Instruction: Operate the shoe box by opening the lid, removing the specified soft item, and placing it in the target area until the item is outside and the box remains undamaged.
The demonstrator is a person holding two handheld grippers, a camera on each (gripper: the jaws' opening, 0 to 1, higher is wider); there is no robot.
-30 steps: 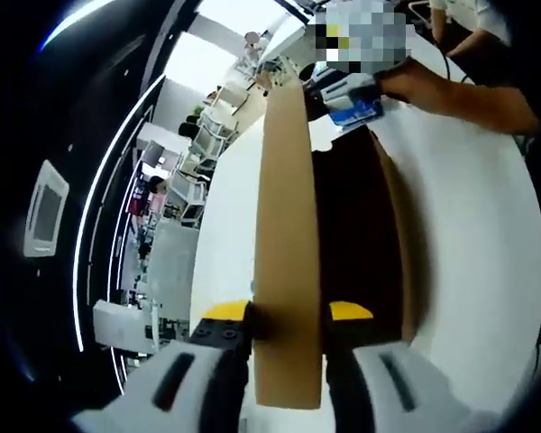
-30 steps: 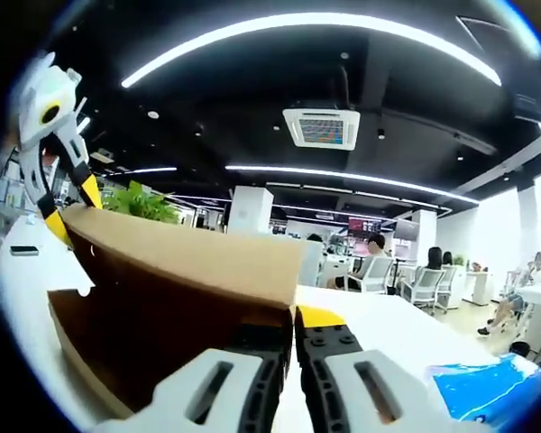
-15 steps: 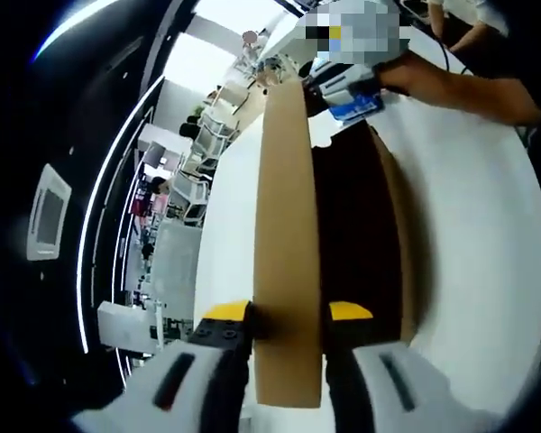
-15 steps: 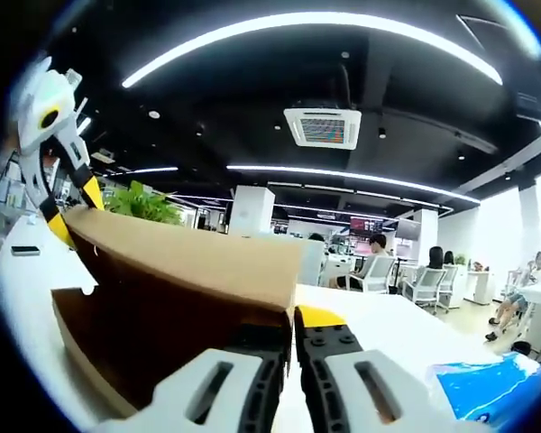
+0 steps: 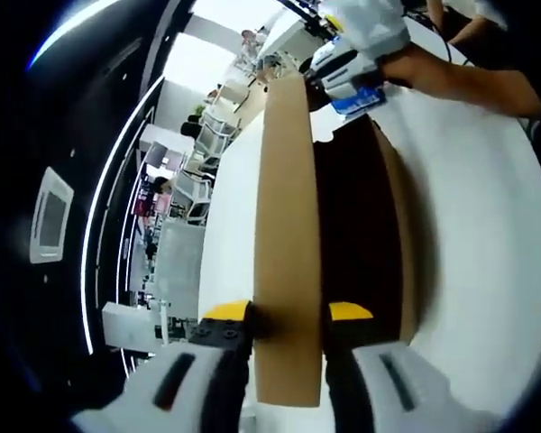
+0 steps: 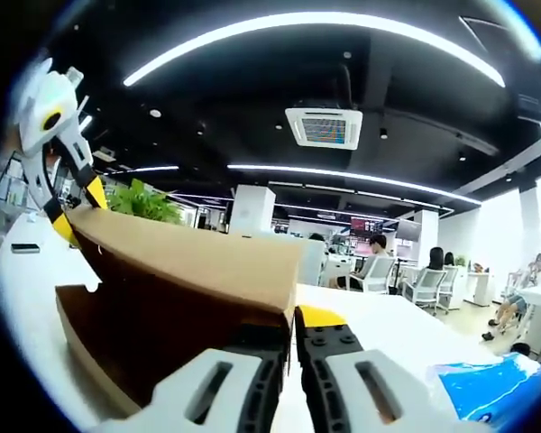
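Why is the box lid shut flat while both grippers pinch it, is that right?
Not quite. Both grippers do pinch the lid, but it is lifted up, not shut flat. The right gripper view shows it raised above the brown box, with the left gripper at its far corner and the right gripper at the near one.

1. The left claw (image 5: 287, 317) has white moulded jaws with dark slots, black middle sections and yellow tips.
2. The right claw (image 6: 291, 336) matches: white slotted jaws, black screwed blocks, yellow tip.
3. A bare forearm (image 5: 469, 79) ends in a dark sleeve.
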